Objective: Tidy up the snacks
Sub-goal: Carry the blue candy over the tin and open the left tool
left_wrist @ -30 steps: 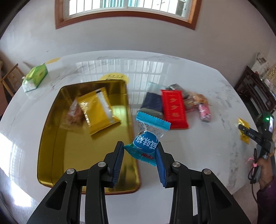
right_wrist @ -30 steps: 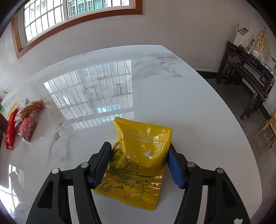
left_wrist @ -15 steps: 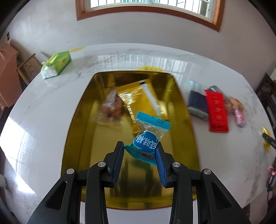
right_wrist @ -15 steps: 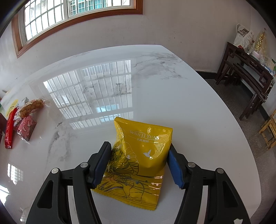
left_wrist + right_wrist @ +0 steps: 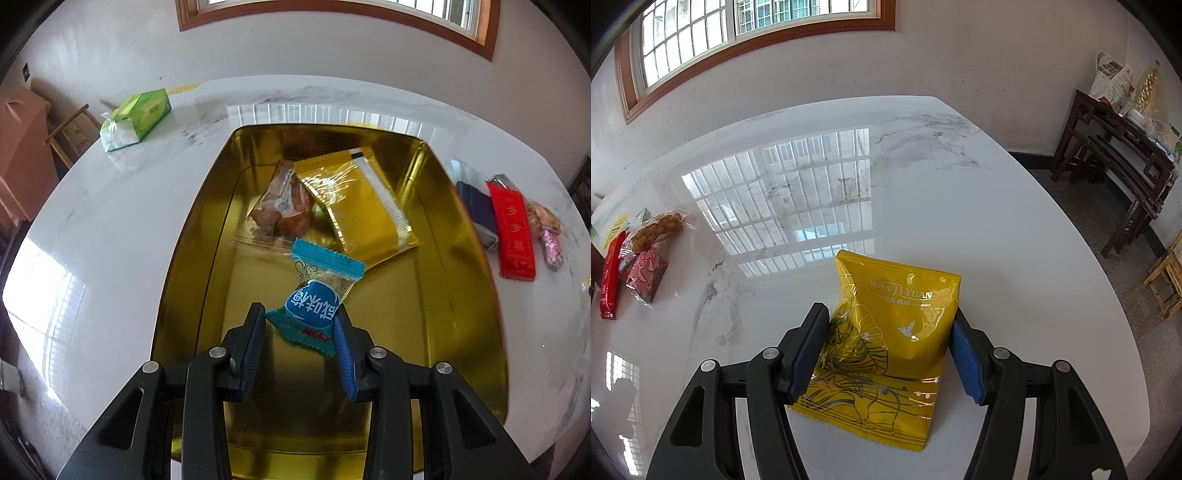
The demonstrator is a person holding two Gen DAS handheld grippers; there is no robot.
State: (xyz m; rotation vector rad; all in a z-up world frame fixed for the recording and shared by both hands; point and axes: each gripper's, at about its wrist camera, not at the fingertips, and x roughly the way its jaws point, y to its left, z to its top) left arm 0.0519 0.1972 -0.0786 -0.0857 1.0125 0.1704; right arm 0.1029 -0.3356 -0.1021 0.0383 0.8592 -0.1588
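Observation:
My left gripper (image 5: 300,322) is shut on a blue snack packet (image 5: 314,301) and holds it above the middle of a gold tray (image 5: 192,236). In the tray lie a clear bag of brown snacks (image 5: 282,210) and a gold foil packet (image 5: 360,206). My right gripper (image 5: 886,332) is shut on a yellow snack bag (image 5: 890,343), whose lower edge lies at the white marble table (image 5: 997,221).
Right of the tray lie a dark blue packet (image 5: 476,210), a red packet (image 5: 513,229) and a pink packet (image 5: 552,247); the red (image 5: 609,280) and pink (image 5: 646,273) packets also show in the right wrist view. A green tissue pack (image 5: 136,118) sits far left. Dark wooden furniture (image 5: 1115,155) stands beyond the table.
My left gripper has carried the blue packet leftward from beside the tray to above its middle. My right gripper and the yellow bag have hardly moved.

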